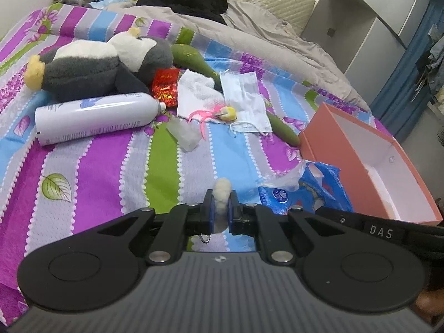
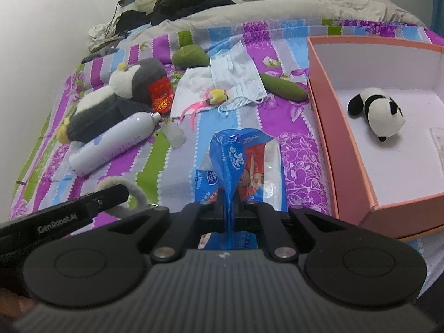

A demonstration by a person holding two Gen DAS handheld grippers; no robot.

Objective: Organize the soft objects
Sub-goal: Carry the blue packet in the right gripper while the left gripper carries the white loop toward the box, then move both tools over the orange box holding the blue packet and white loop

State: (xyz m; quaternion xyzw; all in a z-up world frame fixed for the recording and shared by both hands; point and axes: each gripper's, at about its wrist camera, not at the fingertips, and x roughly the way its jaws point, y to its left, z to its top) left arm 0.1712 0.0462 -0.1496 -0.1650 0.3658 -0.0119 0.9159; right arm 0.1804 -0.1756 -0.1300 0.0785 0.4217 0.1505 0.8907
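Left wrist view: the left claw (image 1: pixel 221 208) was clamped on a small fluffy cream tuft (image 1: pixel 222 194), part of a furry ring whose small metal clasp hung below the pads. The tuft stood upright between the pads, its long axis running along the fingers and pointing away from the camera, over the striped bed (image 1: pixel 111 161). The pink box (image 1: pixel 369 155) lay to the right, open side up, just beyond the crumpled blue tissue pack (image 1: pixel 305 191). My judgement is that the step in hand was carrying a picked soft thing toward the box; the next move called for a swing to the right over the box wall before letting go.

Right wrist view: the right claw (image 2: pixel 228 208) was closed on the blue wrapper of the tissue pack (image 2: pixel 238 163), which stretched forward from the pads, its long axis along the fingers, the far end pointing up the bed. The box (image 2: pixel 347 149) sat just right of it, already holding a small panda toy (image 2: pixel 380 111) lying on its side, head toward the near right. The big penguin toy (image 2: pixel 116 102), a face mask (image 2: pixel 236 72) and a white spray can (image 2: pixel 116 141) remained on the bed, well left of the box. The pack likely needed lifting over the near wall.
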